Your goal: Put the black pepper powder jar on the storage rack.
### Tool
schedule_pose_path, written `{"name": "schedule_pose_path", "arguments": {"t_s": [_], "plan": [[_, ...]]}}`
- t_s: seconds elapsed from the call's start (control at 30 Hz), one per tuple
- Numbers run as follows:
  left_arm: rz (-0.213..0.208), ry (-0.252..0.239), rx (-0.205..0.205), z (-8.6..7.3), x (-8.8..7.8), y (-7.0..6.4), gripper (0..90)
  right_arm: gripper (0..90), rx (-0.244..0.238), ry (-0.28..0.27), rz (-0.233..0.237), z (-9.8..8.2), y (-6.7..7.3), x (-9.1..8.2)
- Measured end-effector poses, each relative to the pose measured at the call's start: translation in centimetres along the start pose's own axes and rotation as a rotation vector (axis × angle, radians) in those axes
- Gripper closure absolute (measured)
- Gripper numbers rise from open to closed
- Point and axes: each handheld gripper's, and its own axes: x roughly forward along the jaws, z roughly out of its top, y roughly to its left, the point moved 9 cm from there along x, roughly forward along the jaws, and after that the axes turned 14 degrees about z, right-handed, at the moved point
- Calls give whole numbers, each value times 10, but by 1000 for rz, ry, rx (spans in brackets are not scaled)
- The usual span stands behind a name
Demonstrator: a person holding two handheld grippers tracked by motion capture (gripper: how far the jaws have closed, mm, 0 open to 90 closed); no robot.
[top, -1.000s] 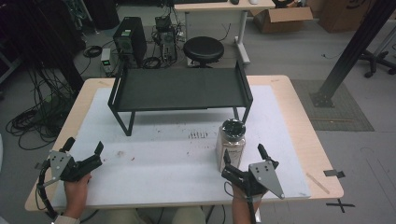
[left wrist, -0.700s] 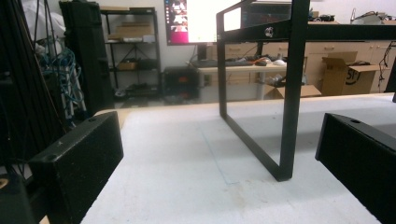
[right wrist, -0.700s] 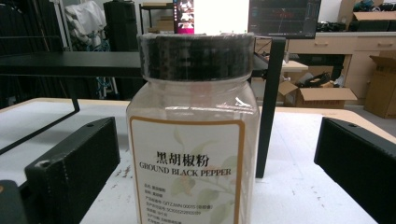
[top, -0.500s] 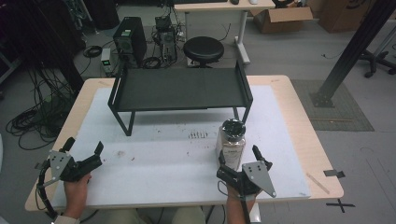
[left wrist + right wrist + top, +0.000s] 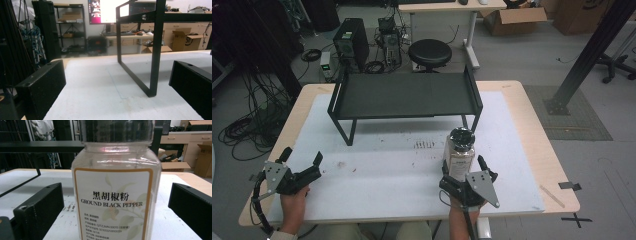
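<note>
A clear jar of ground black pepper (image 5: 459, 147) with a dark lid stands upright on the white mat, right of centre. My right gripper (image 5: 463, 168) is open and set around the jar's lower part from the near side. In the right gripper view the jar (image 5: 115, 170) stands between the two jaws of my right gripper (image 5: 116, 195), with a gap on each side. My left gripper (image 5: 303, 157) rests open at the mat's near left corner, nothing between its jaws. In the left gripper view my left gripper (image 5: 117, 66) points at the rack's leg (image 5: 155, 50).
A low black metal rack (image 5: 404, 95) stands across the far half of the white mat (image 5: 387, 170), its shelf bare. The wooden table edge (image 5: 532, 130) runs close to the right of the jar. On the floor beyond are a stool (image 5: 429, 52) and computer towers (image 5: 349, 40).
My right gripper has moved forward, so its jaws now stand on either side of the jar. The jar and the left gripper have stayed put.
</note>
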Motion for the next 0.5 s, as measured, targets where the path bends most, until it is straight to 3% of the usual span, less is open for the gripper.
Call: {"name": "schedule_pose_path", "arguments": {"t_s": [0.5], "plan": [[0,0,-1,0,0,0,12,0,3,6,-45,-8,-1,14]]}}
